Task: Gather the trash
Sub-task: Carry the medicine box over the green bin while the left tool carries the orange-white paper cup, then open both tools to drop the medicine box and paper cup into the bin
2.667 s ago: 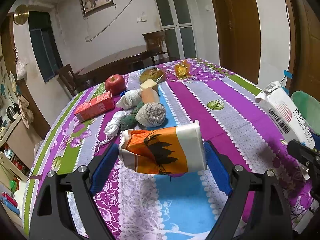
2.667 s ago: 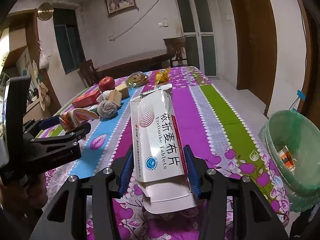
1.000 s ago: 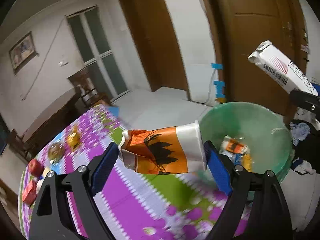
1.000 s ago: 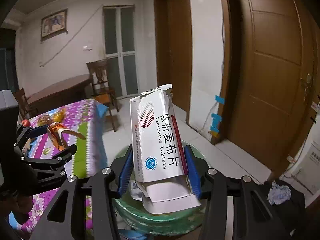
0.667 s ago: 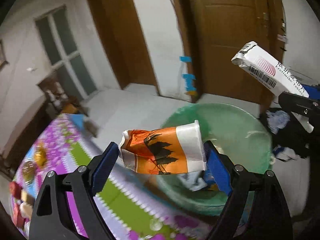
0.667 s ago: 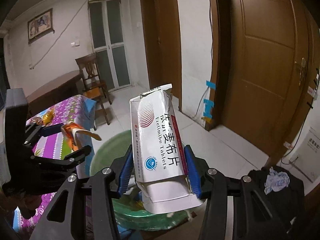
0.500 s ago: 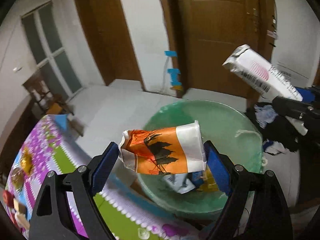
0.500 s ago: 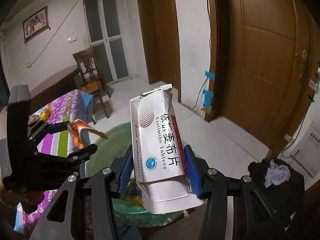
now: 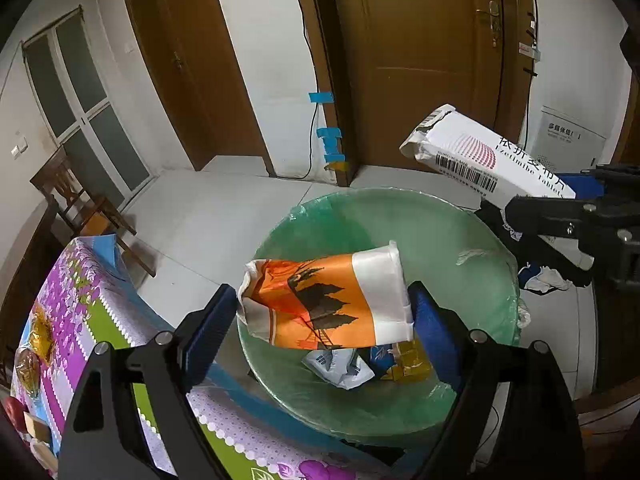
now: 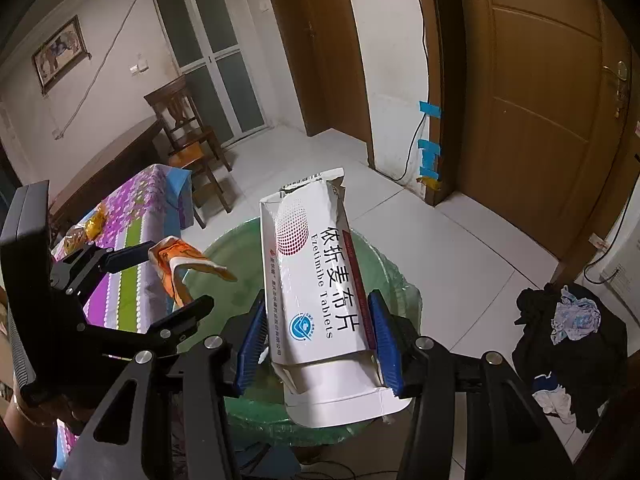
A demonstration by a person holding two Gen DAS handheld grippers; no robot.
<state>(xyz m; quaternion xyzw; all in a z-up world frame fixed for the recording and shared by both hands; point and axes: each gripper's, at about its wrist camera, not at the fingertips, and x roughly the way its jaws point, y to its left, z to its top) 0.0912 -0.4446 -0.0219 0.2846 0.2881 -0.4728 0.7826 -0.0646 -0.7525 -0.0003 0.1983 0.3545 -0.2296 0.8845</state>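
My left gripper [image 9: 322, 326] is shut on a crushed orange and white paper cup [image 9: 324, 304] and holds it over the green-lined trash bin [image 9: 440, 240], which has several wrappers [image 9: 348, 368] at its bottom. My right gripper [image 10: 316, 338] is shut on a white tablet box [image 10: 316, 280] with an open flap, held above the bin [image 10: 400, 292]. The box also shows in the left wrist view [image 9: 480, 156], above the bin's far right rim. The cup shows in the right wrist view [image 10: 180, 264], over the bin's left side.
The table with the purple and green cloth [image 9: 80, 320] stands left of the bin, with food items [image 9: 36, 344] on it. A wooden chair [image 10: 188, 140] stands beyond. Dark clothes [image 10: 568, 344] lie on the floor at the right. Brown doors [image 10: 540, 100] line the wall.
Both grippers swung from over the table to over the bin, each still holding its item. In the last half second the bin has come closer under the cup and the box.
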